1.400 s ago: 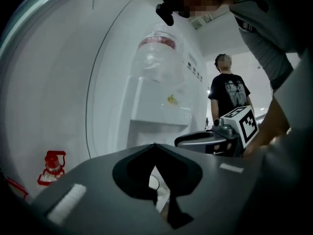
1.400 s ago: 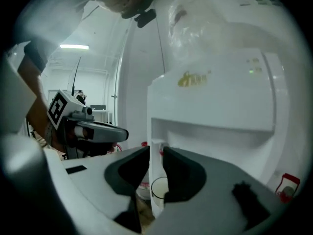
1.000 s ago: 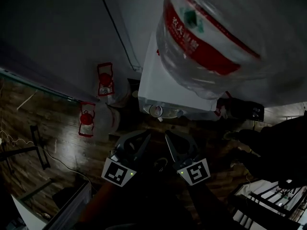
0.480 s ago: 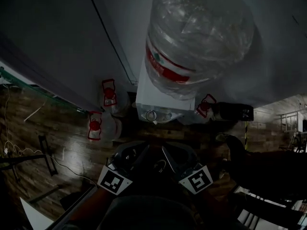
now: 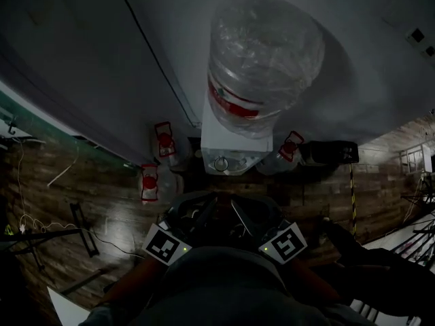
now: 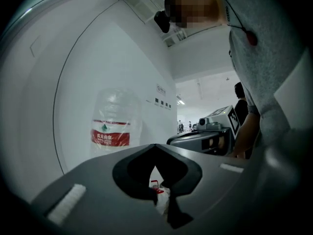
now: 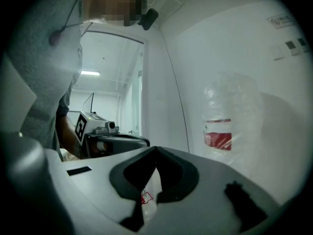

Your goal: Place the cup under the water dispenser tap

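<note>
Over the wood-plank floor (image 5: 81, 182) by the pale wall (image 5: 102, 60), your left gripper (image 6: 155, 147) and right gripper (image 7: 156, 150) both have jaws pressed together.

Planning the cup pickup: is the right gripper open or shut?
Shut. The right gripper shows its jaw tips touching in its own view, with nothing clamped between them.

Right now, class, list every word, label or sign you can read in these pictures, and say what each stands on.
"农夫山泉": on the red label of the water bottle; the smaller print beneath is blurred.
Wall signs: too small to read.
Square markers on the gripper cubes: patterns, not words.
</note>
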A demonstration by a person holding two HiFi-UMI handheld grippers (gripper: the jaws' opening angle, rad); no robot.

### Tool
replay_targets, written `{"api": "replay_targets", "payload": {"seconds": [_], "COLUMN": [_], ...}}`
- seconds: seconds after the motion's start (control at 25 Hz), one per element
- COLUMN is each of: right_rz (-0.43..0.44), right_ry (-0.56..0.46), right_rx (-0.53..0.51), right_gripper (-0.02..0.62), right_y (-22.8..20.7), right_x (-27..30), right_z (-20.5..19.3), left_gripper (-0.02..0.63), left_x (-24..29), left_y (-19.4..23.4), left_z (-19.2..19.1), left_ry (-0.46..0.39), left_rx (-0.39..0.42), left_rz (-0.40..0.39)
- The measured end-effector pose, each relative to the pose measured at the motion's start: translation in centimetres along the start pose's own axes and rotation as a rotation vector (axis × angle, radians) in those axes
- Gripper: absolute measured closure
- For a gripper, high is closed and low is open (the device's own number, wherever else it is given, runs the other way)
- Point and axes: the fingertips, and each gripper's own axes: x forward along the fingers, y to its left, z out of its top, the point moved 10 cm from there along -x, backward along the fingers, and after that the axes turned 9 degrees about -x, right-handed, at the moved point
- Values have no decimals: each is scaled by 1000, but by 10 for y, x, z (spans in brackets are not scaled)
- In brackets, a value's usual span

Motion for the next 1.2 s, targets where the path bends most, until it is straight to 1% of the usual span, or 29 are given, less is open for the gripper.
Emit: {"api": "replay_targets", "payload": {"seconds": [0.16,0.32,0.56,0.72,0.84,1.2], "right_rz": [-3,-13,-24,-33,-42,-26], "right_ry": [-16,-26,-12,-17,-16,-14], "right_rx": [-10,-9,-22,-30,-40,-46], "right_gripper": [581,581,581,581,581,581], "right_y": [1,-3,-4,-6,-4,0], "right_x": [5,6,8,8,9,10], "right_z": [16,23,24,24,24,25], "left_gripper": [598,598,598,598,598,598], "left_x": [-1,1,4,7,5,2], "left_y": [2,1,4,3,2,3], "left_z": [14,20,26,26,24,24], "left_ry": [-2,-7,-18,-21,-19,-25], "left_rx": [16,24,-3,2,-2,-8], "left_rz": [-28,-46,-64,-77,-79,-68]}}
